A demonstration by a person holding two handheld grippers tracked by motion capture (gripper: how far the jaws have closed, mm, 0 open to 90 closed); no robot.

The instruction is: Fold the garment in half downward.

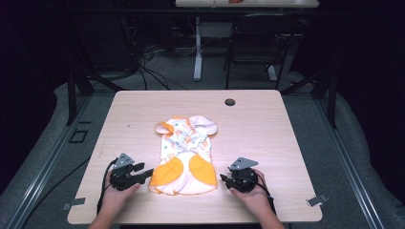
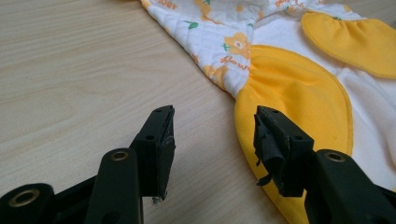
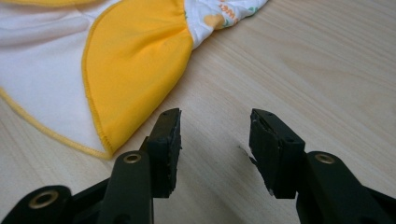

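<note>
I hold a black two-jaw gripper in each hand, low over the light wooden tabletop [image 1: 267,119], one at either side of a small quilted baby garment [image 1: 185,153], white with an orange flower print and two plain orange panels at its near end. The garment lies flat near the middle of the tabletop, its sleeves and neck toward the far edge, its wide rounded hem toward me.

My left gripper [image 1: 147,172] points inward at the garment's near left corner. In the left gripper view its fingers [image 2: 159,144] are spread wide with nothing between them but bare wood. The right-hand finger in that view hangs over the edge of the left orange panel [image 2: 299,100]; whether it touches the cloth I cannot tell. The printed quilted part [image 2: 224,42] runs away beyond it.

My right gripper [image 1: 223,178] points inward from the other side, just beside the garment's near right corner. In the right gripper view its fingers [image 3: 275,149] are likewise spread apart and pinch nothing; the wood shows between them. The right orange panel [image 3: 135,65] and the yellow-trimmed white hem lie just ahead and to the left in that view, clear of the fingers.

A small dark round cable port [image 1: 229,101] sits in the tabletop near the far edge, well apart from the garment.
</note>
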